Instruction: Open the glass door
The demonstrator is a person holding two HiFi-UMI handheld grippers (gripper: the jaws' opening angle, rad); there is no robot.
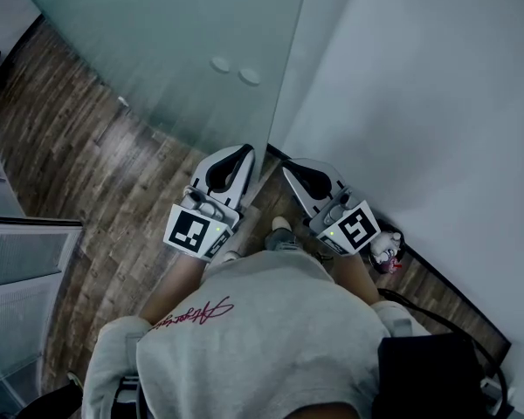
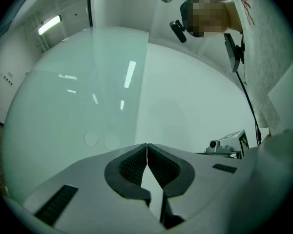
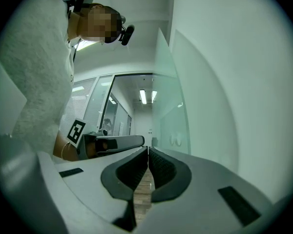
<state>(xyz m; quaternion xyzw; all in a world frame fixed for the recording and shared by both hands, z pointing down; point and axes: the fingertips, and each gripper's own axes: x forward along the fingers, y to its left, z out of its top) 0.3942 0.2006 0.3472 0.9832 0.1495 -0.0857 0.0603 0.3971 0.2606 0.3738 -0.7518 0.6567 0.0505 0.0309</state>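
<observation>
Grey-padded jaws are seen pressed together on both the left tool [image 1: 241, 152] and the right tool [image 1: 291, 168], with nothing between them. Just beyond, the glass door [image 1: 175, 42] stands to the left, its edge near the white wall [image 1: 419, 103]. With no grip taken, the smooth glass could be slipped off when pushed, or a tip could be caught between edge and wall. Two round discs [image 1: 236, 70] farther on the pane offer little hold.
</observation>
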